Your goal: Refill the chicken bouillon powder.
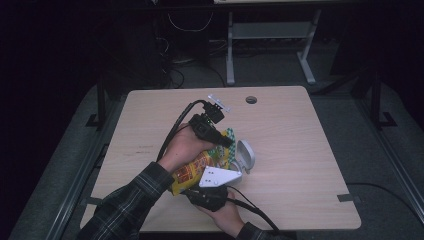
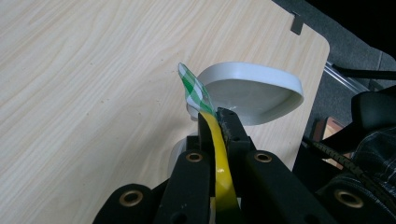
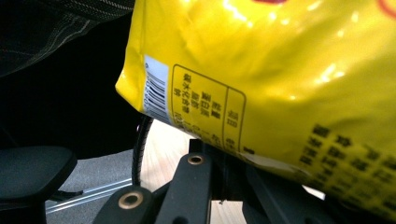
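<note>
A yellow snack bag [image 1: 192,172] hangs between the two grippers above the near half of the table [image 1: 300,150], roughly midway between its left and right edges. The left gripper [image 2: 218,122] has its jaws clamped together on the bag's top seam, a thin yellow strip with a green-and-white checked end poking past the tips. The right gripper [image 3: 219,161] pinches the bag's bottom edge from the near side, jaws closed on it, with the barcode and printed panel right above them in the right gripper view. Just past the bag's top end, toward the table's right edge, a grey bowl [image 2: 252,93] stands tilted on the wood. A person's plaid sleeve [image 1: 127,205] comes in over the near-left corner
</note>
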Available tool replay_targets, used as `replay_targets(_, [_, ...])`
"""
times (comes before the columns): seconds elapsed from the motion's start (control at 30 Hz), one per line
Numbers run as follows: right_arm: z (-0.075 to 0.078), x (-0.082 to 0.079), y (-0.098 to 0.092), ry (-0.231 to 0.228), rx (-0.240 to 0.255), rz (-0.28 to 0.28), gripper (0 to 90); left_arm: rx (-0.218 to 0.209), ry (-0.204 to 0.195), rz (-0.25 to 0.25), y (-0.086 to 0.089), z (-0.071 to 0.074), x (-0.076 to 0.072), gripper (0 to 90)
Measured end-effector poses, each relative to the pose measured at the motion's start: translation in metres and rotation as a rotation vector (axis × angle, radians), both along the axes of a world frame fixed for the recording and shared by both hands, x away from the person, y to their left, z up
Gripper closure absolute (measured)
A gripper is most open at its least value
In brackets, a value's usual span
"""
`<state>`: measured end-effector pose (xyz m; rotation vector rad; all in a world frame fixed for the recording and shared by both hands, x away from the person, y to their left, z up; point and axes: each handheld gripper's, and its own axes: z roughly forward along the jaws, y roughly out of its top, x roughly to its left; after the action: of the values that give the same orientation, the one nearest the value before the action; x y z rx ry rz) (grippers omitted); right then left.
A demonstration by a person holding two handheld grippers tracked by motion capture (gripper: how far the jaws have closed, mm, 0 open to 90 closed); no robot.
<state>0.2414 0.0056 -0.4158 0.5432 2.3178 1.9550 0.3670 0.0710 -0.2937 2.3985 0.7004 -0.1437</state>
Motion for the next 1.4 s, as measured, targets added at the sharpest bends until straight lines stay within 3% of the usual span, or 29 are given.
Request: replay_targets(1.4, [0.0021, 0.0001, -0.0004, 0.001, 0.007, 0.006, 89.9, 0.007, -0.006, 0.004, -0.0012, 0.0024, -0.0007, 89.9])
